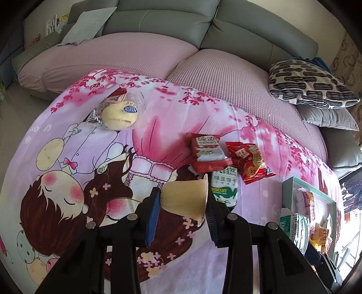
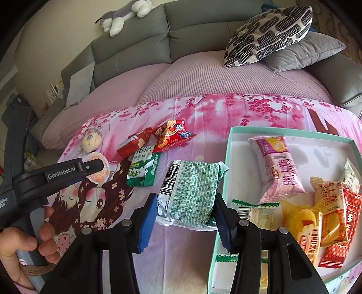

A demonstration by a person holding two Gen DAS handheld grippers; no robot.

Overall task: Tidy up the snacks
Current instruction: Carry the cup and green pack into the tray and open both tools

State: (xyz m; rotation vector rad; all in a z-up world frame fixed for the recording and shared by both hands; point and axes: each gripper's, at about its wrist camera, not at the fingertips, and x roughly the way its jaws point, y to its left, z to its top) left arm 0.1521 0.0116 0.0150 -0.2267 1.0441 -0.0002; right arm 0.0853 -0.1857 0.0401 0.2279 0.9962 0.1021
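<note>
My left gripper (image 1: pixel 183 201) is shut on a pale yellow jelly cup (image 1: pixel 185 199), held on its side above the pink cartoon cloth; it also shows in the right wrist view (image 2: pixel 98 173). My right gripper (image 2: pixel 184 203) is shut on a green-and-white snack packet (image 2: pixel 191 194), held just left of the teal-rimmed white box (image 2: pixel 228 144). The box holds several snack packets. On the cloth lie a wrapped round bun (image 1: pixel 120 113), two red packets (image 1: pixel 207 151) (image 1: pixel 248 158) and a green biscuit packet (image 1: pixel 225 187).
The cloth covers a table in front of a grey sofa (image 1: pixel 158 20) with pink seat covers. Patterned and grey cushions (image 2: pixel 269 34) lie on the sofa's right end. A plush toy (image 2: pixel 122 15) lies on the sofa back.
</note>
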